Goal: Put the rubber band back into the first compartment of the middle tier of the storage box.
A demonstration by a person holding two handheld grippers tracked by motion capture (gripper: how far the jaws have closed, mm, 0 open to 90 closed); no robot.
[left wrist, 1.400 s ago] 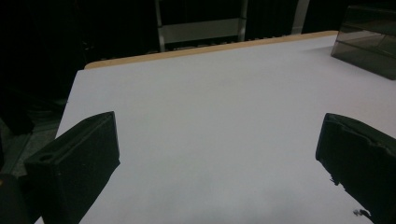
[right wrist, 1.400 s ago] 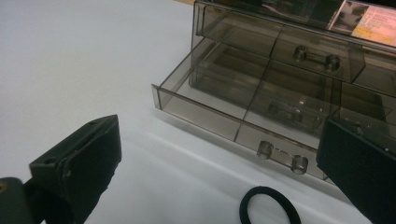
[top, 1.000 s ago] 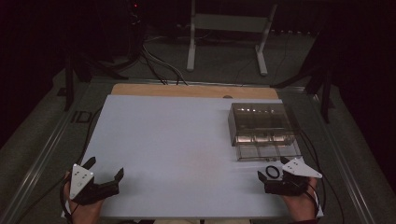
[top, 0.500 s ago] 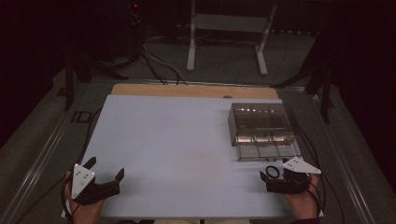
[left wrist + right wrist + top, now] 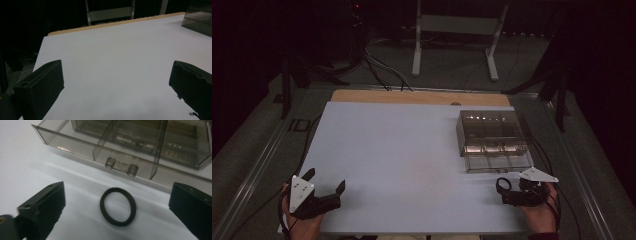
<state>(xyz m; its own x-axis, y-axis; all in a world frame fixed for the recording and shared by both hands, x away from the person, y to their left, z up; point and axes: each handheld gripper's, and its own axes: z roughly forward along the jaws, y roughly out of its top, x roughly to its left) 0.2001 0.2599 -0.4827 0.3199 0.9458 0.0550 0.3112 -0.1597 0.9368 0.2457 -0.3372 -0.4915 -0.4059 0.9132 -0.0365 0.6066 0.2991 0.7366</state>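
1. The white table [image 5: 412, 150] is bare across its left and middle, a wide flat matte sheet with a strip of light wood [image 5: 412, 96] along its far edge.
2. The left gripper [image 5: 324, 187] sits at the near-left corner, close to the table's near edge, jaws spread wide over bare surface; in the left gripper view its black blocky jaws frame plain white.
3. A smoky clear plastic drawer box [image 5: 493, 134] stands far right, its partitioned drawer [image 5: 499, 162] pulled out toward the near side. The right gripper view shows a two-post clear handle [image 5: 121, 166] on the drawer's front wall.
4. A black ring [image 5: 118, 206], thin, round and matte, lies flat on the table just near of the drawer front, apart from it.
5. The right gripper [image 5: 503, 191] rests at the near-right edge, jaws spread, the ring lying between them untouched.
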